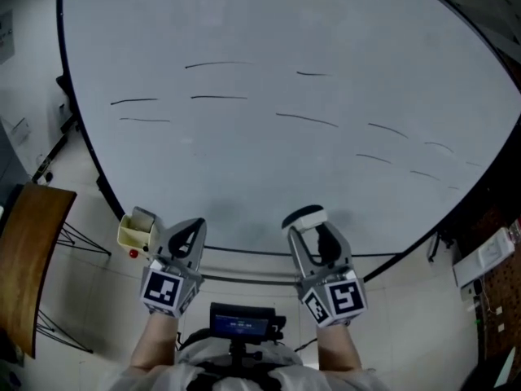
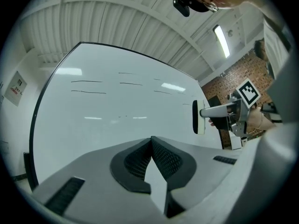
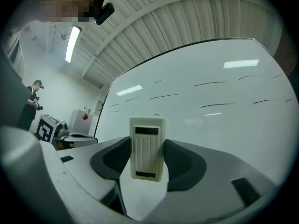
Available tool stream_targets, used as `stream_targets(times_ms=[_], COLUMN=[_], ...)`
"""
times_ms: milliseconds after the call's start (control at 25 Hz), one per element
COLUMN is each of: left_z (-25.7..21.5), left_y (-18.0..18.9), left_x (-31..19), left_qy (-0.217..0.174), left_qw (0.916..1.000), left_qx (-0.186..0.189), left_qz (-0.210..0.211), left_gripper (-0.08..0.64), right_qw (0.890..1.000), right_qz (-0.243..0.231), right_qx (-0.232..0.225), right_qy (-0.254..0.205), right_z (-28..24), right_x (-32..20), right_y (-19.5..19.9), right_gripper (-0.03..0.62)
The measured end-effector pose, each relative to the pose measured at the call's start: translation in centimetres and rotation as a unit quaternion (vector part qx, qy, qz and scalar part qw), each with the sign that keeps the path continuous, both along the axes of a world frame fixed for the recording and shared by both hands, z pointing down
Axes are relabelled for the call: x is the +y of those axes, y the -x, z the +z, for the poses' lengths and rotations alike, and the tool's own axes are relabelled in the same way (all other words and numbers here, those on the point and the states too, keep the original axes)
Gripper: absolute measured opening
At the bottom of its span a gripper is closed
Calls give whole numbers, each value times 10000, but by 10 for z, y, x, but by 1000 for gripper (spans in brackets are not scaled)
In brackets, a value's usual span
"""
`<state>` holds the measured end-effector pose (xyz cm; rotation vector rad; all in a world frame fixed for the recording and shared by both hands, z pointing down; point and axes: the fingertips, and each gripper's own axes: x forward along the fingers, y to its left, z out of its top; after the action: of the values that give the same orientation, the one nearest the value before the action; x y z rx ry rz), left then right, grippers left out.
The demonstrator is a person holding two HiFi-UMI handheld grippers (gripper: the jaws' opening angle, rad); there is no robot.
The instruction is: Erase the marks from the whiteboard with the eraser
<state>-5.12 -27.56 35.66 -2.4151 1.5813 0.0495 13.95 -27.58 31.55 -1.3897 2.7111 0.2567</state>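
Note:
A large whiteboard (image 1: 269,153) fills the head view, with several short black marker marks (image 1: 218,97) scattered across its upper and right parts. My right gripper (image 1: 313,233) is shut on a cream eraser (image 1: 304,216), held near the board's lower edge; in the right gripper view the eraser (image 3: 147,147) stands upright between the jaws, with marks (image 3: 210,83) on the board beyond. My left gripper (image 1: 186,236) is shut on nothing, at the board's lower left. The left gripper view has the jaws closed together (image 2: 152,160) and shows the eraser (image 2: 198,117) edge-on at the right.
A yellowish holder (image 1: 135,230) hangs by the left gripper at the board's lower left rim. A wooden tabletop (image 1: 24,259) on black legs stands at far left. A brick wall and white box (image 1: 484,255) lie at right. A distant person (image 3: 32,101) stands in the right gripper view.

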Motion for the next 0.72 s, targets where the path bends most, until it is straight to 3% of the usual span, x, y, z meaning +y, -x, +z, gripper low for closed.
stream_targets(times_ms=[200,400,720], left_z=[4,4,0], left_y=[5,18,50], left_x=[-10,-19,-30], left_qy=[105,126,112], left_qw=[9999,9997,9994], left_qx=[42,-47,-13], left_qz=[26,190,335], left_gripper=[2,2,2], right_qw=[9996,9960,9896], right_qz=[-1,383,770], right_qx=[91,284,408], right_qy=[-284,-755,-1141], right_z=[-27,-69,-125], right_x=[-9,-23,-50], right_y=[14,31,71], right_gripper=[225,225,225])
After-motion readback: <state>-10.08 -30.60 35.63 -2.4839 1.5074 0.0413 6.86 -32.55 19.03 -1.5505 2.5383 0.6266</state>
